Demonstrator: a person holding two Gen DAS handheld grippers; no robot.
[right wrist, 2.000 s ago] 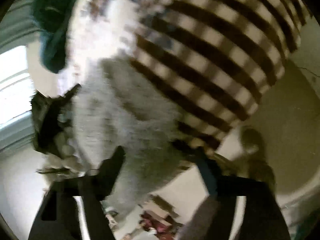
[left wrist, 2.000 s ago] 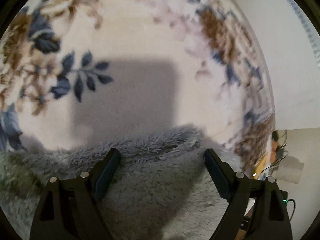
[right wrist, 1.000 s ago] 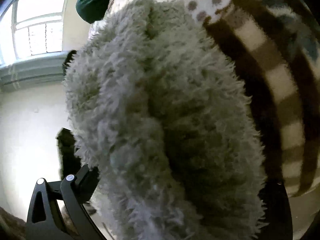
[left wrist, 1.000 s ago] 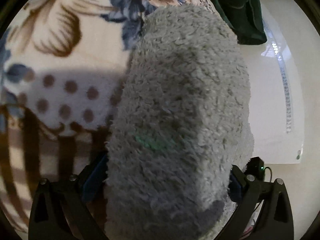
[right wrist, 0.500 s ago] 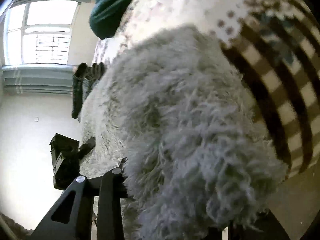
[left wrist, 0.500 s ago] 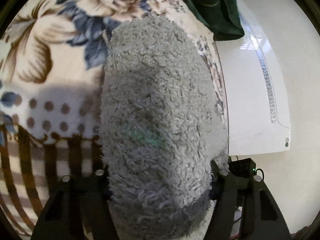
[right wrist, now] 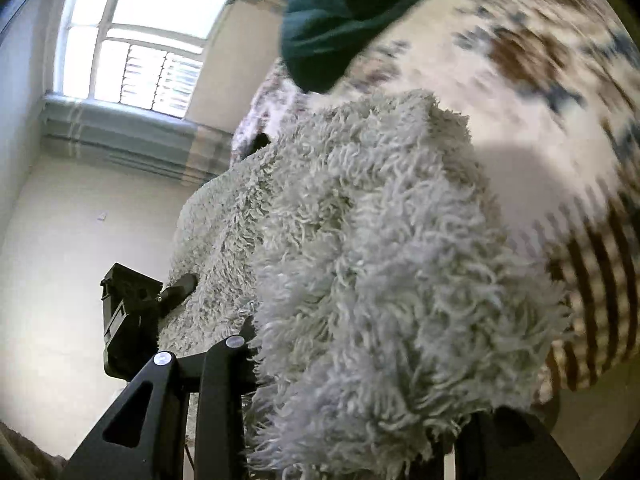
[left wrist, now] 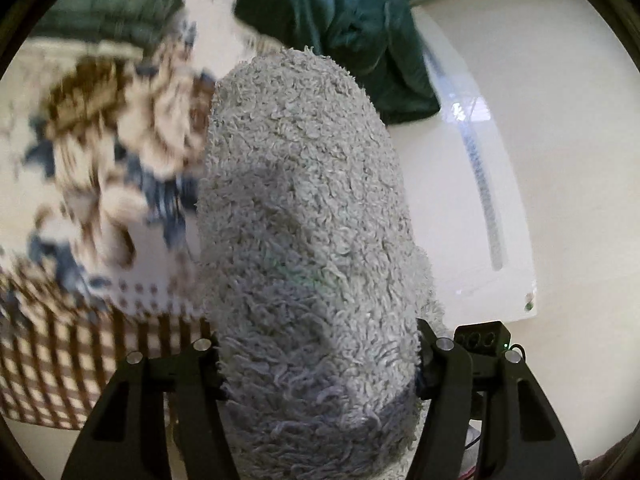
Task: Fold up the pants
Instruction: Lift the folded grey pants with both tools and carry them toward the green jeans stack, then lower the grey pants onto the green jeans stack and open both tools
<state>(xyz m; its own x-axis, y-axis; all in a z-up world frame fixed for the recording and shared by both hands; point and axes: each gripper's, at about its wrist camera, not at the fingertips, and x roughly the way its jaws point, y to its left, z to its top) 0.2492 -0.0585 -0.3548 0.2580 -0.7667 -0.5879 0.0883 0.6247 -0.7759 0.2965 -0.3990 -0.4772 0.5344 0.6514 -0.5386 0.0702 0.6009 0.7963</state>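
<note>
The fluffy grey pants (left wrist: 308, 248) fill the middle of both views, bunched thick and held up above the flowered blanket (left wrist: 100, 184). No writing or label shows on them. The left gripper (left wrist: 318, 364) has its jaws about half shut, squeezing a fat fold of the pants. The right gripper (right wrist: 352, 392) has its jaws closer together, clamped on another shaggy bunch (right wrist: 380, 260); its far finger is hidden by the fluff. A dark green cloth (left wrist: 340, 20) lies at the blanket's far edge. Past the blanket's edge there is bare pale floor (left wrist: 568, 180) with room to move. A bright window (right wrist: 136, 44) sits high in the right view.
</note>
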